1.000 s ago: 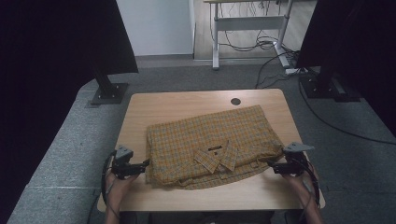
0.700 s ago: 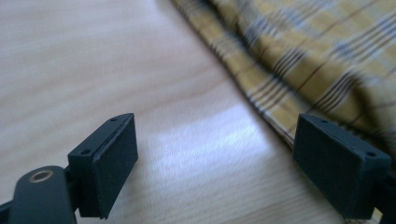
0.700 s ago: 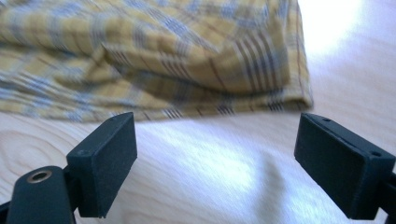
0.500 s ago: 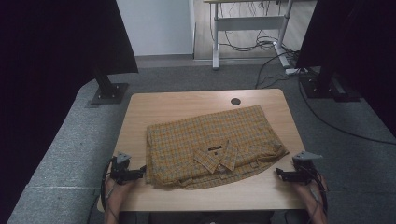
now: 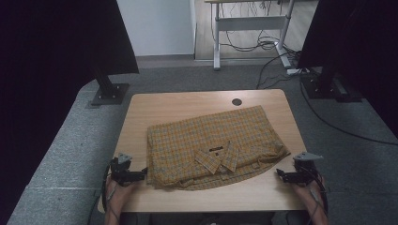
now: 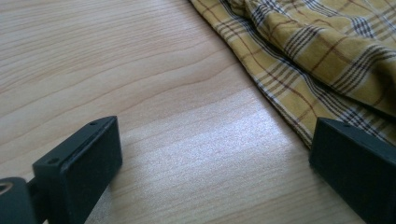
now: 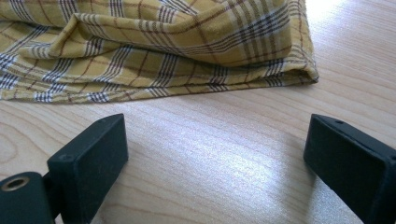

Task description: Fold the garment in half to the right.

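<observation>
One folded plaid shirt (image 5: 213,147), yellow check, collar up and toward the near edge, lying on the wooden table (image 5: 183,103) slightly near of centre; long axis runs left to right.

Left gripper (image 5: 141,176): at the shirt's near-left corner, tips just beside the hem. In the left gripper view the cloth (image 6: 317,56) lies ahead and toward one jaw; bare wood between the jaws, which have just been opening and stand wide, holding nothing.

Right gripper (image 5: 280,174): off the near-right corner, a little apart from it. In the right gripper view the folded edge (image 7: 187,70) lies straight ahead; jaws likewise just opened wide, empty.

Judgement: left gripper is the nearer; both must advance inward along the long axis to reach cloth.
</observation>
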Action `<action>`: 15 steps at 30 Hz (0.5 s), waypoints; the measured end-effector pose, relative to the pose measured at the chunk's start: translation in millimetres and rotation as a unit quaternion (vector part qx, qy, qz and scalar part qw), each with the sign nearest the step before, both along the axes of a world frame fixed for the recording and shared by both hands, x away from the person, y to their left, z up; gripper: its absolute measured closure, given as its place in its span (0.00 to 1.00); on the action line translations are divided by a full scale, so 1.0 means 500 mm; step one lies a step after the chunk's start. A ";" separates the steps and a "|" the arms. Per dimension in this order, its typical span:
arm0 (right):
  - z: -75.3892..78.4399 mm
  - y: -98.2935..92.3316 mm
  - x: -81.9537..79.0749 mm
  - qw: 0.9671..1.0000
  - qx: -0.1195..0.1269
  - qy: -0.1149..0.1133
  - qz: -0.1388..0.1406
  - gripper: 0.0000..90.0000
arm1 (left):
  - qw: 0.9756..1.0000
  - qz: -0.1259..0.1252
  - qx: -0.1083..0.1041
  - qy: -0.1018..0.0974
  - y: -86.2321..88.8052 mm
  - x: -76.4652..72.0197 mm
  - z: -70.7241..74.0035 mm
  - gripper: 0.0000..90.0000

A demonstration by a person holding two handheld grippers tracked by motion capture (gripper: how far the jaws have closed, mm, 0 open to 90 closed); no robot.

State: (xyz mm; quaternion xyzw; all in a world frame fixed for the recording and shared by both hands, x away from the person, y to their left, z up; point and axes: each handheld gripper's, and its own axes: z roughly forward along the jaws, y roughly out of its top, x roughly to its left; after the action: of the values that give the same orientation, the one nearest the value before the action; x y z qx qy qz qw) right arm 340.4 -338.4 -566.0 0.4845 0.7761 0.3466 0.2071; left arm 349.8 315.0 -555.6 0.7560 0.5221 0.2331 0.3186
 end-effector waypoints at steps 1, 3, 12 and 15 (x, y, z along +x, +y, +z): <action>0.000 0.000 0.000 1.000 0.000 0.000 0.000 0.06 | 1.000 0.001 0.000 0.000 0.000 0.000 0.000 0.03; 0.000 0.000 0.000 1.000 0.000 0.000 0.000 0.06 | 1.000 0.003 -0.001 0.000 0.000 0.000 0.000 0.03; 0.000 0.000 0.000 1.000 0.000 0.000 0.000 0.06 | 1.000 0.002 -0.003 0.000 0.003 0.002 0.003 0.07; 0.000 0.000 0.000 1.000 0.000 0.000 0.000 0.06 | 1.000 0.000 -0.006 -0.001 0.003 0.003 0.006 0.08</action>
State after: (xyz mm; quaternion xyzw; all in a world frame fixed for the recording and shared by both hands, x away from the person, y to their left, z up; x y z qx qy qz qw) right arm 340.5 -338.5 -566.0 0.4844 0.7760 0.3469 0.2070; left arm 351.5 316.5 -552.4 0.7539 0.5231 0.2302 0.3240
